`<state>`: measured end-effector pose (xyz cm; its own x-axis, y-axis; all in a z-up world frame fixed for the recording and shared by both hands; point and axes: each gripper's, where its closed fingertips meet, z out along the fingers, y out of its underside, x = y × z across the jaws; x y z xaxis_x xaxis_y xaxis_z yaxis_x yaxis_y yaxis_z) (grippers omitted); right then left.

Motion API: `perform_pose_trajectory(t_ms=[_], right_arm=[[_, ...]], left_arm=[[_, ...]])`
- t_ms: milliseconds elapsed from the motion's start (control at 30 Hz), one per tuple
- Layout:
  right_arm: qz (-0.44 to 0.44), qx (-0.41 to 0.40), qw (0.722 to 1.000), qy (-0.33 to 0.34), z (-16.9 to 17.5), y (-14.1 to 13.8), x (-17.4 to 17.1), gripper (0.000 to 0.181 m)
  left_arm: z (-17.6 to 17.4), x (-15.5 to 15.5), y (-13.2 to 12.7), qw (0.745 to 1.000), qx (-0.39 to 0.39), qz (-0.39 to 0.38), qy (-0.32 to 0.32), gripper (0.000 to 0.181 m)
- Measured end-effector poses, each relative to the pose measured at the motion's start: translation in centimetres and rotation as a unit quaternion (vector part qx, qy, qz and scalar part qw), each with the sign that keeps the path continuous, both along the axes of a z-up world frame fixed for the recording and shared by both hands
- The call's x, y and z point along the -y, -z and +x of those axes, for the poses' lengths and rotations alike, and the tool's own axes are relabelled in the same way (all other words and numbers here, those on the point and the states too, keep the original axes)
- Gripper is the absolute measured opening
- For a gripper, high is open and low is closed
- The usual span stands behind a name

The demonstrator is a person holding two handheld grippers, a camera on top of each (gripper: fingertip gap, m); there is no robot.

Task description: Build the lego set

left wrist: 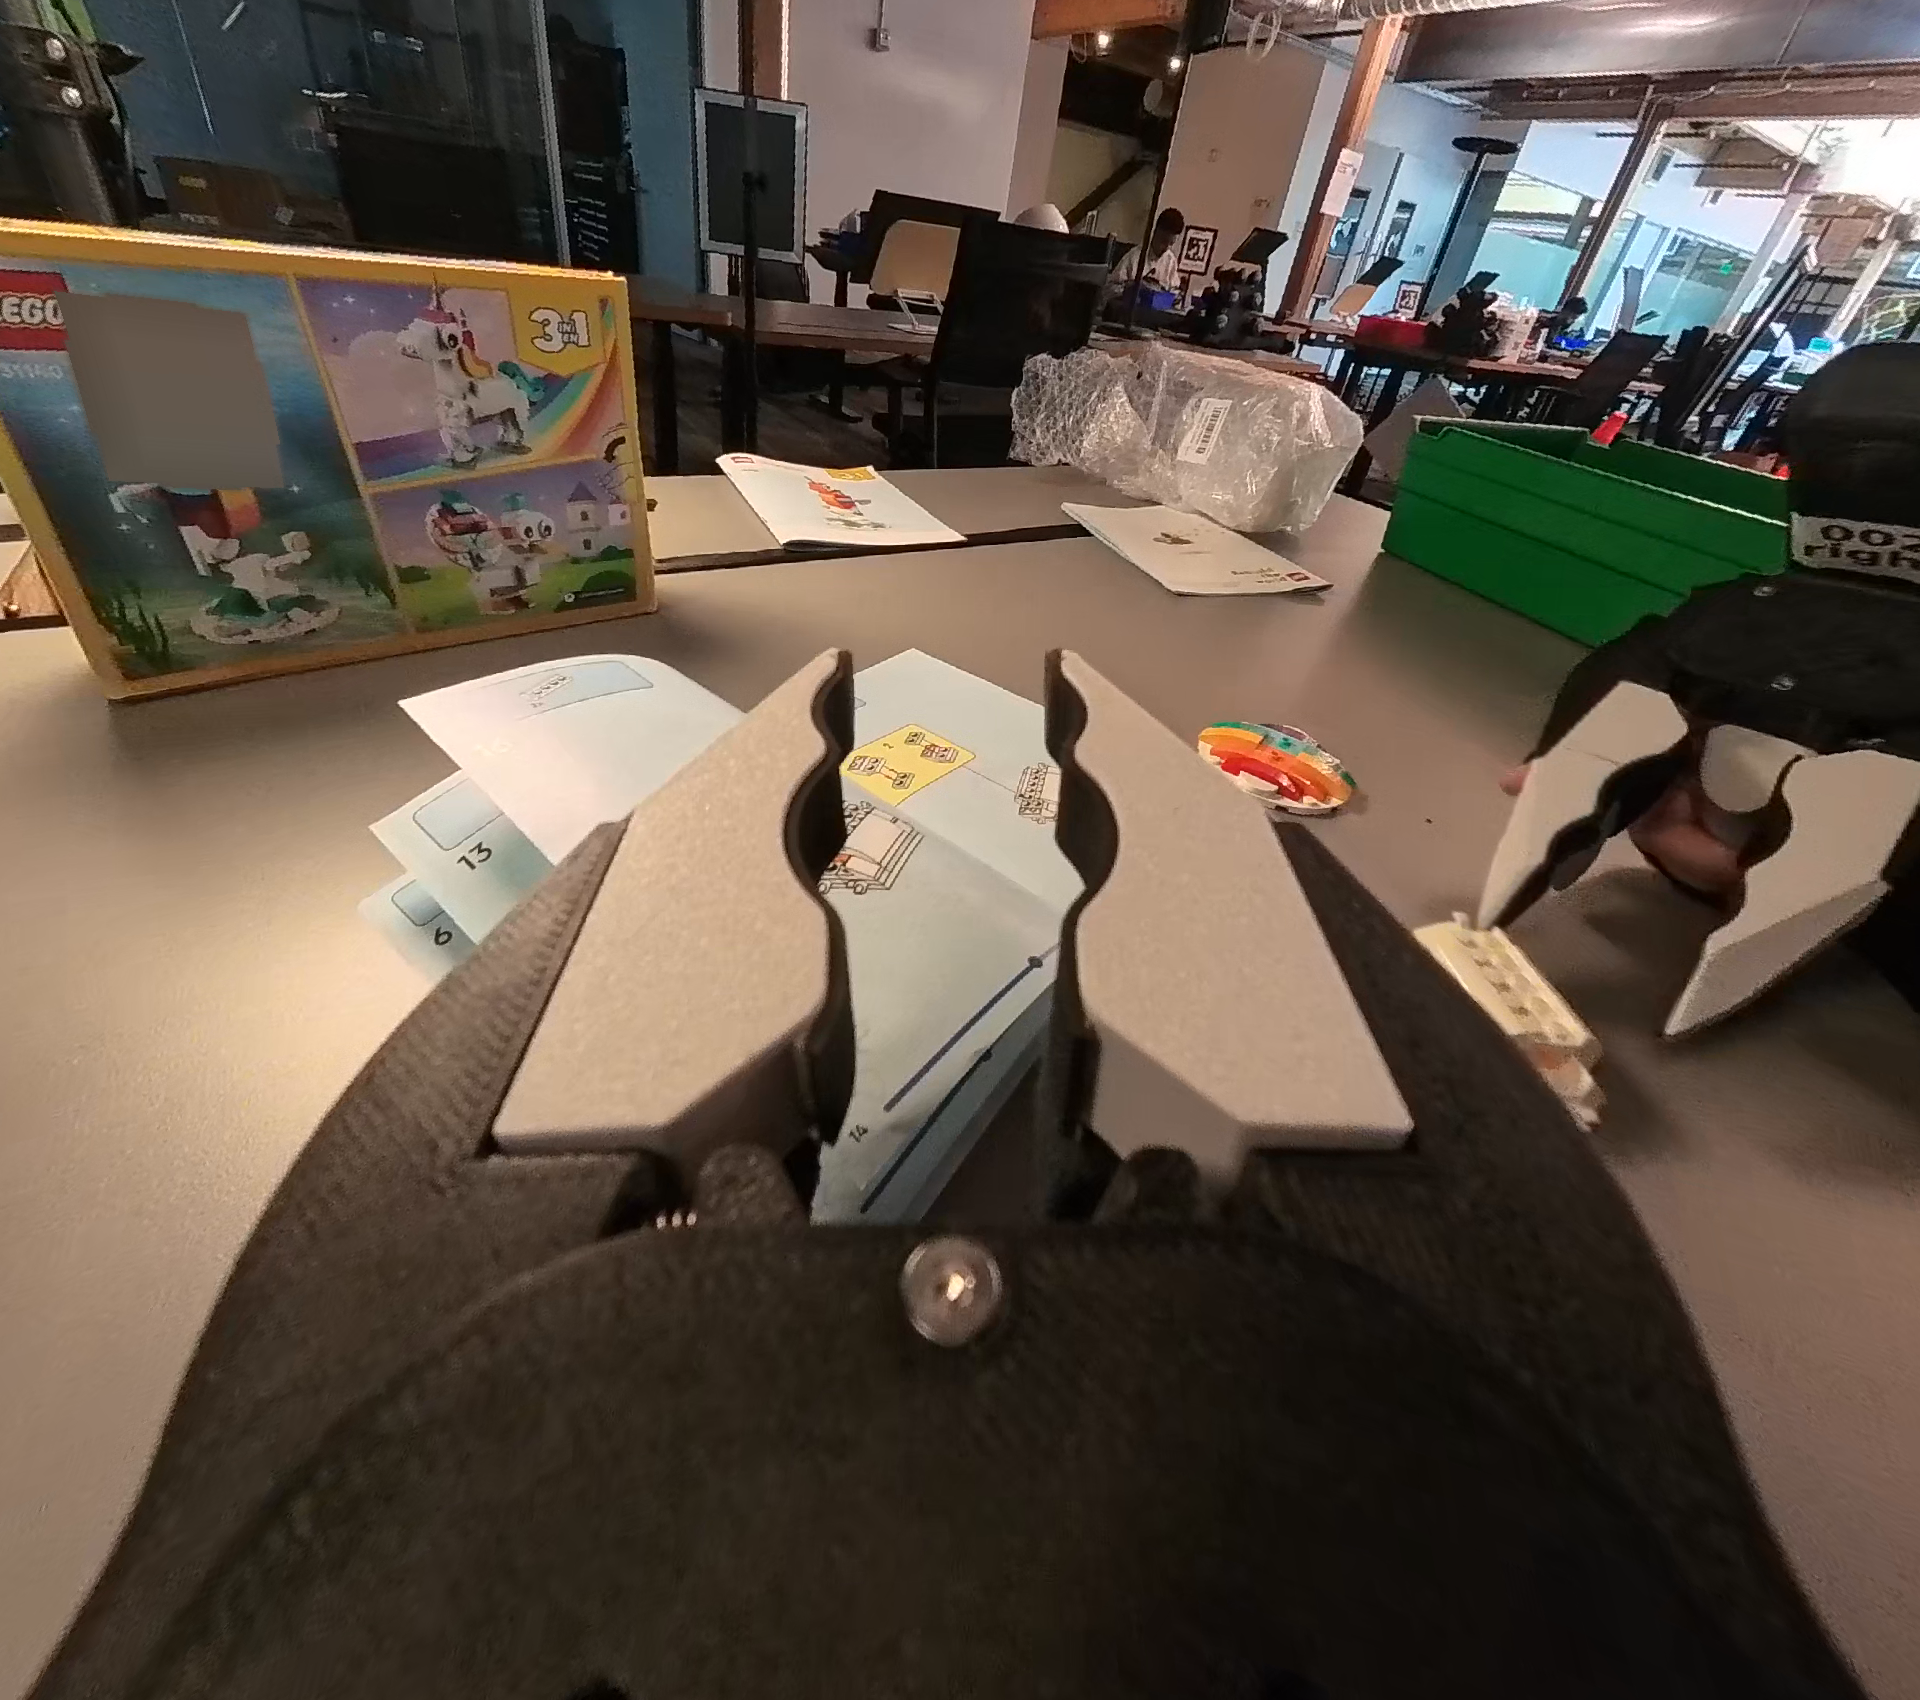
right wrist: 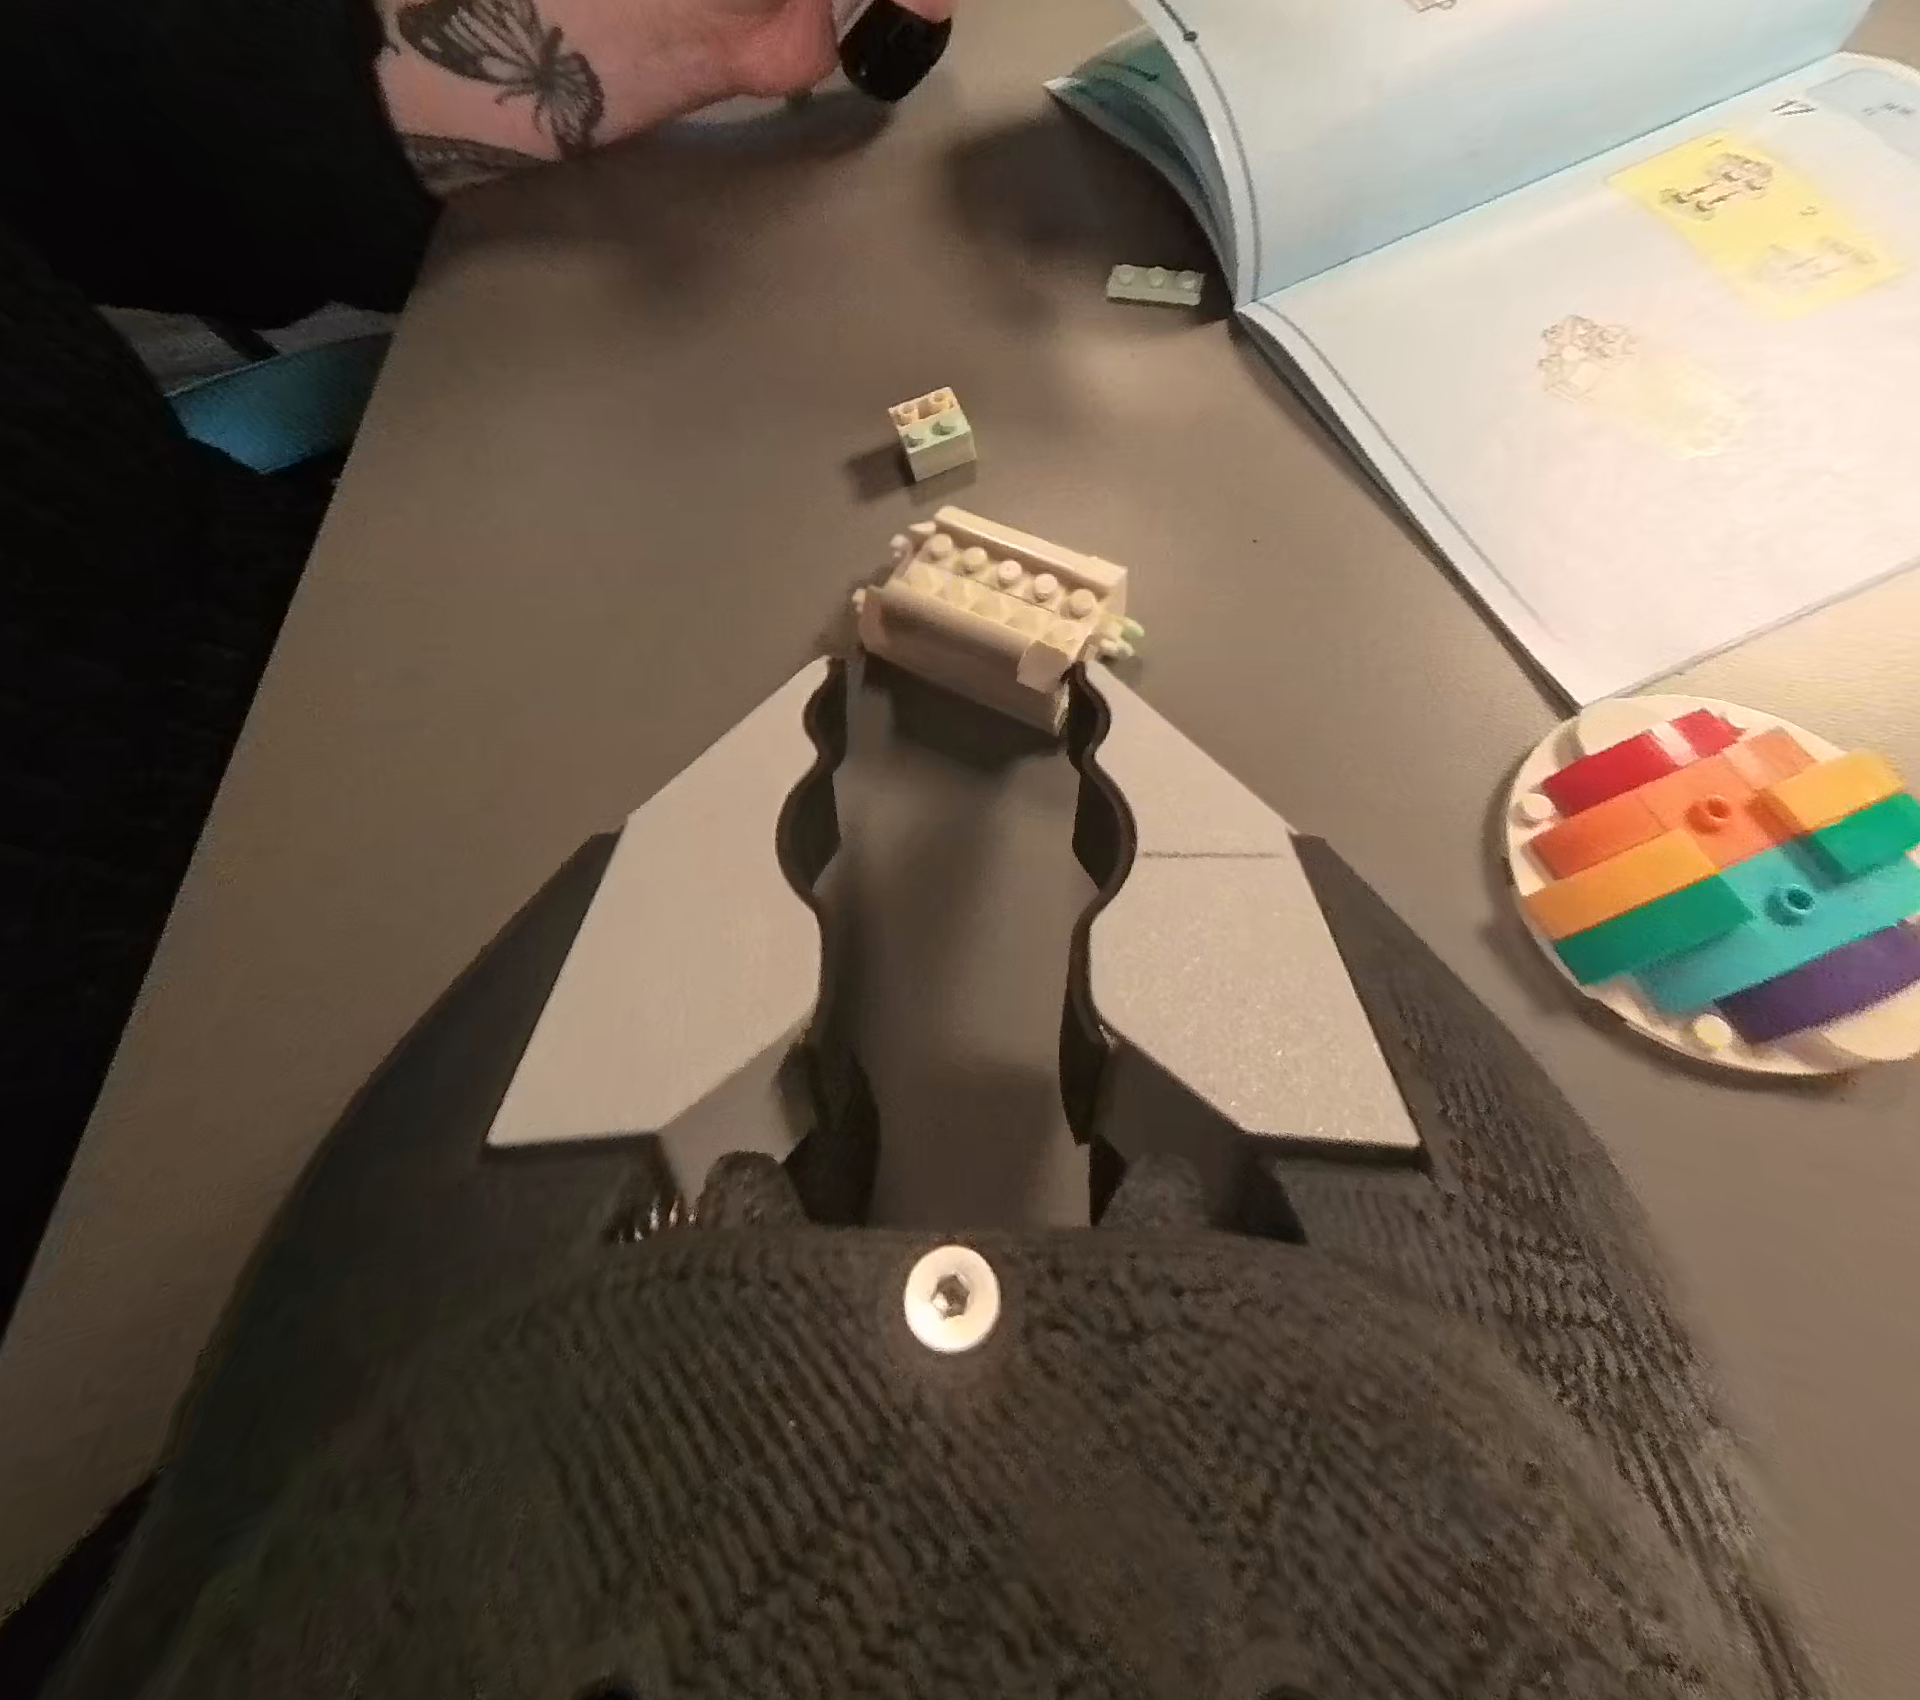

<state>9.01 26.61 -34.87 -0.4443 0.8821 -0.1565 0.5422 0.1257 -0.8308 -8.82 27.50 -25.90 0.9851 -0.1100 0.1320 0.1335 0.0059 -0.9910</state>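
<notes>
Beside the open booklet [right wrist: 1558, 362] on the grey table [right wrist: 623, 715], the right gripper [right wrist: 951, 686] has its fingers apart, tips flanking the white brick block [right wrist: 987, 622]. Only this view shows two small green bricks [right wrist: 932, 445] beyond. Left gripper [left wrist: 945, 674] hovers apart over the pages, revealing the yellow box [left wrist: 343, 455] behind; rainbow disc [right wrist: 1714, 892] right of the booklet.

A clear plastic bag [left wrist: 1195, 435] lies at one o'clock on the far side of the grey table [left wrist: 260, 975], with stacked green bins [left wrist: 1558, 538] at two o'clock. Behind the table at twelve o'clock stands a black chair [left wrist: 997, 320], and beyond it more desks [left wrist: 810, 320].
</notes>
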Motion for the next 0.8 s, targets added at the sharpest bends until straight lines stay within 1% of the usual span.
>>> perform_pose_trajectory(t_ms=[67, 233, 333, 400, 500, 567, 633, 800], right_arm=[[-0.009, 0.005, 1.0, -0.018, 0.3, 0.0, 0.6, 0.04], [-0.044, 0.015, 0.996, -0.073, 1.4, -0.3, 2.2, 0.03], [-0.055, -0.001, 0.995, -0.084, 1.5, -0.9, 2.4, 0.029], [-0.046, -0.017, 0.996, -0.079, 1.2, -1.1, 2.2, 0.032], [0.001, -0.059, 0.996, -0.069, 0.3, -1.6, 1.6, 0.047], [0.03, -0.079, 0.993, -0.082, -0.2, -1.6, 1.7, 0.055], [0.039, -0.079, 0.99, -0.108, -0.6, -1.4, 2.1, 0.057], [0.012, -0.048, 0.988, -0.145, -1.0, -1.0, 2.7, 0.06]], left_arm=[[0.0, 0.0, 0.0, 1.0, 0.001, 0.0, 0.0, 0.035], [0.0, 0.0, 0.0, 1.0, 0.001, 0.0, 0.0, 0.035], [0.0, 0.0, -0.1, 1.0, 0.001, 0.001, 0.0, 0.035], [0.0, 0.0, -0.1, 1.0, 0.002, 0.002, 0.001, 0.035], [0.2, -0.1, -0.1, 1.0, 0.001, 0.002, 0.003, 0.035], [0.3, -0.1, -0.1, 1.0, -0.001, 0.001, 0.005, 0.035], [0.5, -0.2, 0.0, 1.0, -0.002, 0.0, 0.008, 0.035], [0.8, -0.4, 0.2, 1.0, -0.005, -0.004, 0.013, 0.035]])
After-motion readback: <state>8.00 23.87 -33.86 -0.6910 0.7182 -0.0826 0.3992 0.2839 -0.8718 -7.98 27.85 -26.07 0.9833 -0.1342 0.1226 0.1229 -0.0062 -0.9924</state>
